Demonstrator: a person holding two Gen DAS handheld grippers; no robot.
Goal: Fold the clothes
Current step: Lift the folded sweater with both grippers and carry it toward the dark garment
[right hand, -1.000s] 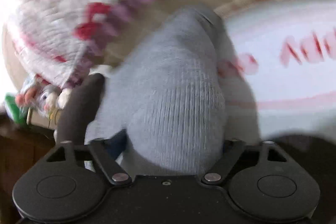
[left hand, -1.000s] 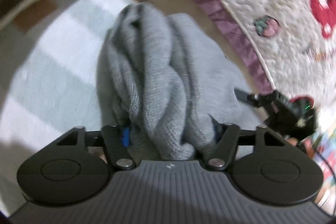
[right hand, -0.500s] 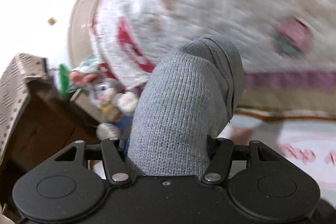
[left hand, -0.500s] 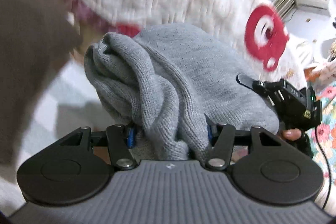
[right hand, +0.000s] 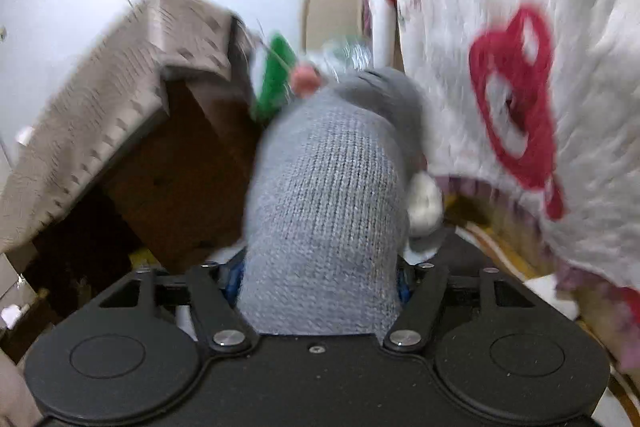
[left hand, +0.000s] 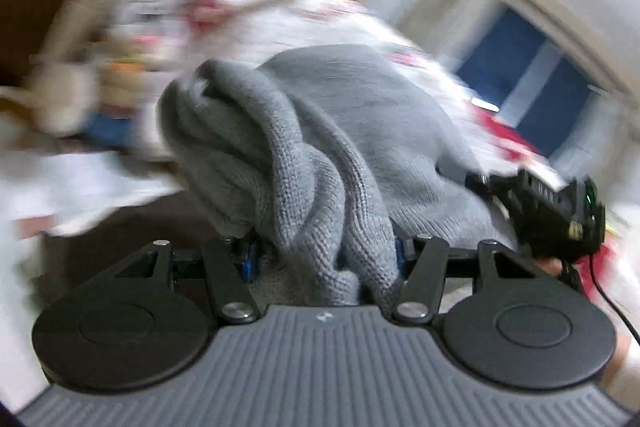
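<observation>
A grey knitted sweater (left hand: 320, 147) is held up in the air, bunched in thick folds. My left gripper (left hand: 324, 255) is shut on one bunched end of it, the cloth draping over the fingers. My right gripper (right hand: 320, 279) is shut on another part of the same sweater (right hand: 324, 219), which covers its fingers. In the left wrist view the right gripper (left hand: 548, 207) shows at the right, beyond the sweater. Both views are blurred by motion.
A bed with a white quilt printed with red shapes (right hand: 520, 87) lies to the right. A brown wooden cabinet with a beige cloth on top (right hand: 120, 107) stands at the left. Toys and a green object (right hand: 276, 75) sit between them. A window (left hand: 532, 83) is behind.
Both grippers have lifted the sweater and swung upward. The views have turned from the floor mat toward the bed, the cabinet, the wall and the window. The grips stay the same.
</observation>
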